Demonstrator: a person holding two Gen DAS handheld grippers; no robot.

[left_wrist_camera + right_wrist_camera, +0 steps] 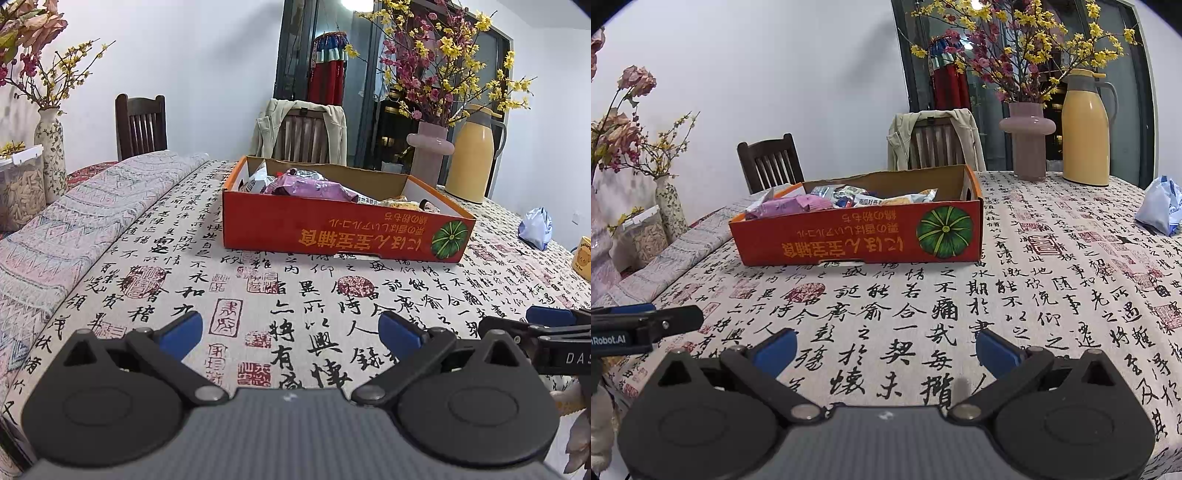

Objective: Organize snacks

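A shallow orange cardboard box (332,230) (849,240) with a green pumpkin print stands mid-table, holding several snack packets, among them a purple packet (310,186) (790,205). My left gripper (290,332) hovers open over the calligraphy tablecloth, well short of the box, nothing between its blue pads. My right gripper (886,349) is likewise open and empty, nearer the table's front. Each gripper shows at the edge of the other's view. A blue-white bag (535,229) (1161,206) lies on the cloth to the right of the box.
A pink vase of flowers (430,151) (1028,140) and a yellow thermos (471,158) (1086,129) stand behind the box at right. A folded patterned cloth (74,229), a floral vase and a clear container sit at left. Two chairs stand behind the table. A yellow cup (583,258) is far right.
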